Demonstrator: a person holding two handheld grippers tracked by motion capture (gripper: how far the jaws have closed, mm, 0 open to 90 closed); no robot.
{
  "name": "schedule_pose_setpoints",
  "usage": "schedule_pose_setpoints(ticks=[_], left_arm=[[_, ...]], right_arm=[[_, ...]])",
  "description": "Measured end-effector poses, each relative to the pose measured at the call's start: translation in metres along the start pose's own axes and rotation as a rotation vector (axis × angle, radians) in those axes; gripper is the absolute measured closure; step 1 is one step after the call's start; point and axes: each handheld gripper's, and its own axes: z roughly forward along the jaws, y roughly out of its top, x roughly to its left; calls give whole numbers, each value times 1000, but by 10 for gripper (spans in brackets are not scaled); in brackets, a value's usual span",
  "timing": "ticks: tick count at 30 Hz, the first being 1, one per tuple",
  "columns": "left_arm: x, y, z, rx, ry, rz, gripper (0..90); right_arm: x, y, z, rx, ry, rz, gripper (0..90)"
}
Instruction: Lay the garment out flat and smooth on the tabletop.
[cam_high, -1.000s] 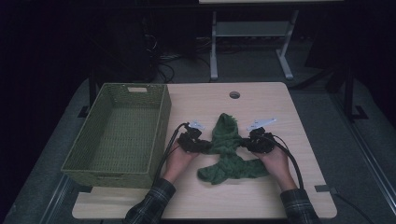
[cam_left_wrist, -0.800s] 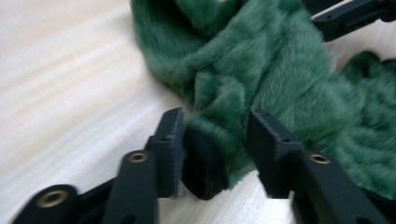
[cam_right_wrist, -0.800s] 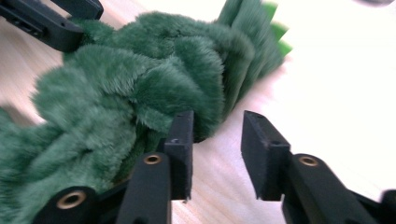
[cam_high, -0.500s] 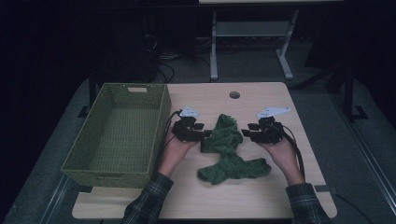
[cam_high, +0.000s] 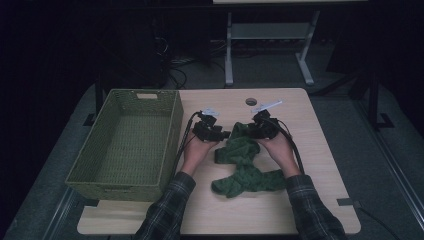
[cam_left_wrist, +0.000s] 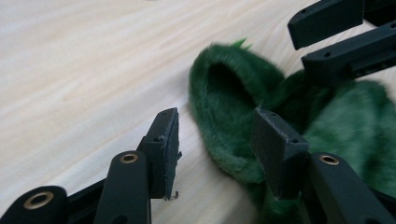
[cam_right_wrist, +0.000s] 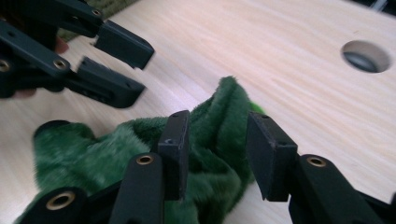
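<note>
Two pairs of jaws found apart, just opened, clamping nothing: left gripper (cam_left_wrist: 215, 140) beside a rolled fold of the green cloth (cam_high: 245, 170), right gripper (cam_right_wrist: 217, 149) astride a raised ridge of it.

Advised for the regrip: lower each gripper, seat the pile deep between the pads, take a clean edge rather than a bunch, close both together, lift evenly without dragging.

Cloth: deep green, plush, crumpled in a long heap on the table (cam_high: 320, 150), right of the basket (cam_high: 172, 135), apart from it.
</note>
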Motion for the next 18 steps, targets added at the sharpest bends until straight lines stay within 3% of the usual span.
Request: schedule_pose_setpoints(ticks=[4,9,13,18], left_arm=[[1,-8,18,58,-7,4,495],[-1,-11,25,83,-5,25,485],[-3,-10,27,84,-9,24,485],[-8,-9,34,104,-26,40,485]], right_arm=[[5,-4,16,55,-6,-14,583],[1,-18,26,111,-39,-27,584],[-5,-26,28,112,-40,-13,626],[-11,-34,28,114,-20,8,838]])
